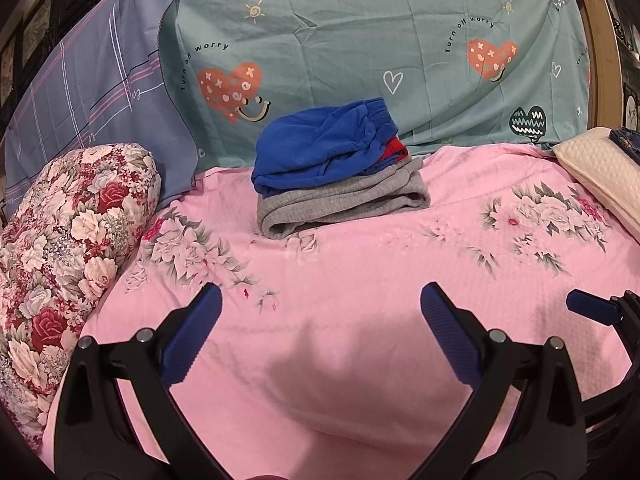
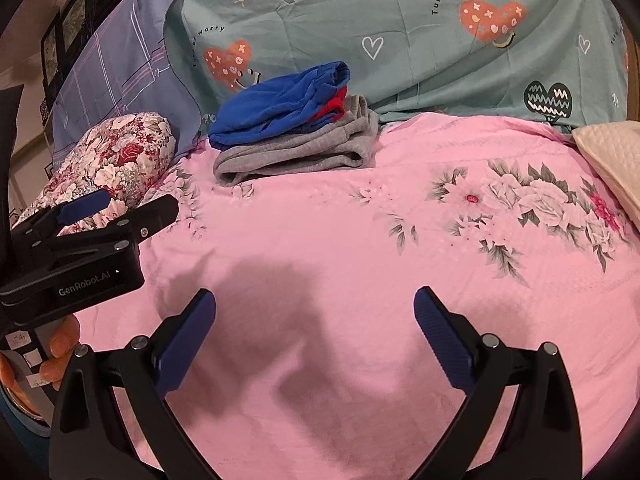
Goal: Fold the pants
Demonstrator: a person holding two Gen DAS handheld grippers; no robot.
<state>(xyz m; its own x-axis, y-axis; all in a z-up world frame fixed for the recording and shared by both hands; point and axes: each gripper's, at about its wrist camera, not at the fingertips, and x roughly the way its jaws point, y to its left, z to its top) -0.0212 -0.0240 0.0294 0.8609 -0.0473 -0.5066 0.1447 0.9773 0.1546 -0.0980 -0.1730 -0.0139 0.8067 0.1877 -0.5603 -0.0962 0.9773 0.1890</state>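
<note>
Folded blue pants (image 1: 320,148) lie on top of folded grey pants (image 1: 344,200) in a small stack on the pink floral bed sheet (image 1: 360,280). A bit of red cloth (image 1: 394,148) shows between them. The stack also shows in the right wrist view, blue pants (image 2: 280,108) over grey pants (image 2: 296,156). My left gripper (image 1: 320,304) is open and empty, well in front of the stack. My right gripper (image 2: 314,308) is open and empty, in front and right of the stack. The left gripper (image 2: 86,204) also shows from the side in the right wrist view.
A red floral pillow (image 1: 60,248) lies at the left. A blue checked pillow (image 1: 100,92) and a teal heart-print sheet (image 1: 360,40) rise behind the stack. A cream quilted pillow (image 1: 600,172) sits at the right. A wooden bed frame (image 1: 604,52) runs at the far right.
</note>
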